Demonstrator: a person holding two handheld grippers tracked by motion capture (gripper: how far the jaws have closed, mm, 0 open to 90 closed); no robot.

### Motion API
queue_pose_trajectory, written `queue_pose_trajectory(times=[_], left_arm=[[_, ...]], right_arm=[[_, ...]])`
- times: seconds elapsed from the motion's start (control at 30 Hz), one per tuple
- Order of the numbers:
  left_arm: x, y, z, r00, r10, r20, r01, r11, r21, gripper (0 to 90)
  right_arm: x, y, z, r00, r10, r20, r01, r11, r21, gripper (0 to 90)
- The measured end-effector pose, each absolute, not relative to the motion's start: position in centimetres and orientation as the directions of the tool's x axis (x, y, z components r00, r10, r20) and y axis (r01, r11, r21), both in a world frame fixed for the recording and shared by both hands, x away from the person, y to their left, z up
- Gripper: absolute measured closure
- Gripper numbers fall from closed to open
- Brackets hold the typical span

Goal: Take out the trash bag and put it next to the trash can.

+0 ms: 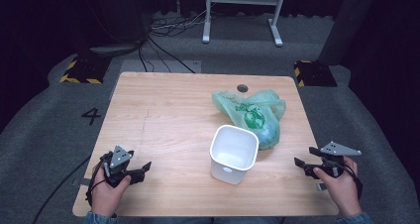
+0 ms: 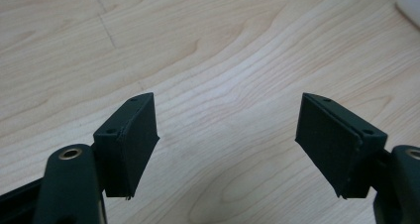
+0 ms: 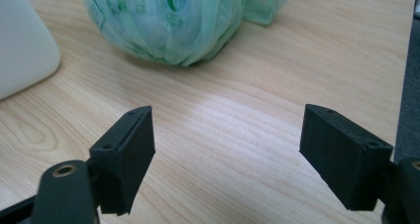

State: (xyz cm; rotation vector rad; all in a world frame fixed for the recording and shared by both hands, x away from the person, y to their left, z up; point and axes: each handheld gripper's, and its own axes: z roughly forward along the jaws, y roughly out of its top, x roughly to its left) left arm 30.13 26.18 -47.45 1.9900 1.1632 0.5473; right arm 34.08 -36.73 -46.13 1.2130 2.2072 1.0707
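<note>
Pale wood grain covers the table (image 1: pixel 163 115), on which a white plastic bin (image 1: pixel 233 153) is stood upright with its mouth open to the ceiling. The bin is taken as the landmark here. Directly behind it, touching or very nearly touching its far right corner, a translucent green plastic bag (image 1: pixel 253 115) with darker green print is laid; it is bulged by something round inside, and what that is cannot be told. A small dark hole (image 1: pixel 242 88) in the tabletop is seen beyond the bag, farther from the bin.

The left gripper (image 1: pixel 143 167) is held low over the table, well to the left of the bin and a little nearer the person's edge, in the left hand (image 1: pixel 108 188). In the left gripper view its jaws are seen spread wide, with bare wood between them and nothing pressed by the pads; a sliver of the bin's white wall (image 2: pixel 410 3) is caught at the upper right corner.

The right gripper (image 1: pixel 300 165) is held to the right of the bin, near the table's right edge, in the right hand (image 1: pixel 341 187). In the right gripper view its jaws are likewise seen standing apart over bare wood, with nothing gripped; the bag (image 3: pixel 163 23) is seen ahead of them, and the bin's rounded side (image 3: pixel 22 50) is at the left.
</note>
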Motion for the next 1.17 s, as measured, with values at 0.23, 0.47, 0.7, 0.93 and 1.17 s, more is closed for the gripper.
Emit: queue_pose_trajectory(times=[0.23,0.47,0.7,0.93,1.17], left_arm=[[30.5,27.1,-48.8,0.497,0.868,0.004,0.568,-0.329,0.755,21.9],[30.7,27.7,-50.0,0.491,0.871,-0.014,0.606,-0.33,0.723,19.3],[30.8,28.2,-50.6,0.488,0.873,-0.014,0.616,-0.333,0.714,16.4],[30.8,28.3,-50.6,0.484,0.875,-0.015,0.619,-0.331,0.712,15.0],[30.8,28.3,-50.6,0.482,0.876,-0.013,0.62,-0.33,0.712,14.8]], right_arm=[[34.0,-36.6,-47.8,-0.539,0.842,0.01,0.539,0.336,0.772,19.2],[33.7,-36.4,-49.3,-0.538,0.843,0.015,0.567,0.348,0.747,18.6],[33.5,-36.1,-50.4,-0.534,0.846,0.013,0.579,0.355,0.734,18.4],[33.1,-35.7,-50.4,-0.529,0.849,-0.011,0.578,0.369,0.728,16.7],[32.9,-35.6,-50.5,-0.527,0.85,-0.007,0.58,0.366,0.728,16.5]])
